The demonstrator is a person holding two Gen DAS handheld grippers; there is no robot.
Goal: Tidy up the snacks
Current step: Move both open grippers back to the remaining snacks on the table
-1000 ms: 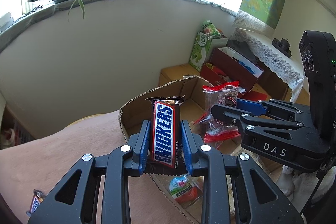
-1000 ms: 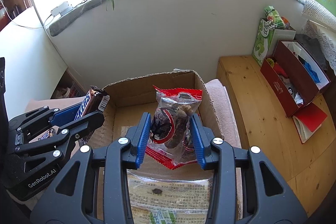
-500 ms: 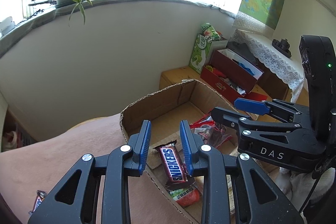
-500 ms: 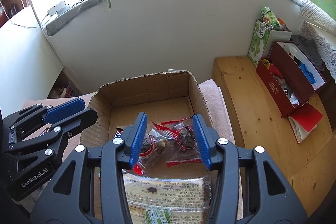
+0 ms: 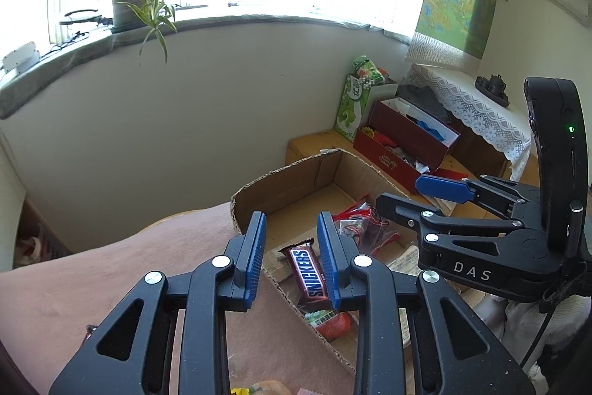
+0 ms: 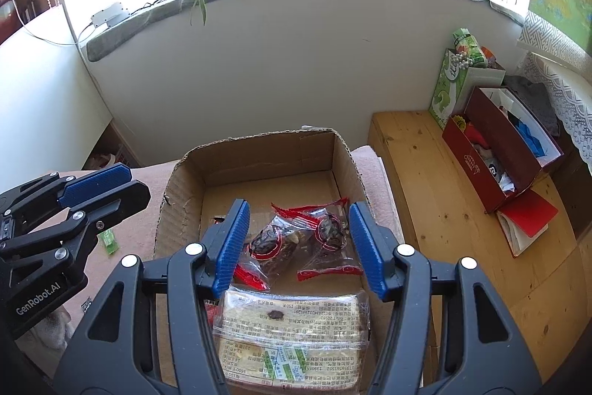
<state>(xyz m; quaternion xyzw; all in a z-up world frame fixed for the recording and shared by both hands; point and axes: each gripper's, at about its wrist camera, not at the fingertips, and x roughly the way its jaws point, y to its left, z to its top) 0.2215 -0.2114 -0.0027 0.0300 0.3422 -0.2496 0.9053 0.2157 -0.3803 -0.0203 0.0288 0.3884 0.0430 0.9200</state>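
An open cardboard box (image 6: pixel 266 150) (image 5: pixel 296 178) sits on a pink cloth. Inside lie a Snickers bar (image 5: pixel 310 272), two clear red-edged snack bags (image 6: pixel 303 241) (image 5: pixel 360 228), a large yellow wrapped pack (image 6: pixel 292 332) and a small red-green packet (image 5: pixel 331 321). My left gripper (image 5: pixel 292 254) is open and empty above the box's near left wall, over the Snickers bar. My right gripper (image 6: pixel 298 247) is open and empty above the snack bags. It shows at the right of the left wrist view (image 5: pixel 418 195). The left gripper shows at the left of the right wrist view (image 6: pixel 118 184).
A small green packet (image 6: pixel 108 240) lies on the pink cloth (image 5: pixel 92 265) left of the box. A wooden bench (image 6: pixel 444 210) on the right carries a red box of clutter (image 6: pixel 492 150) and a green carton (image 6: pixel 449 84). A curved white wall stands behind.
Both grippers opened. The Snickers bar dropped from the left one into the box and the snack bag dropped from the right one. Both grippers then rose and opened a little wider.
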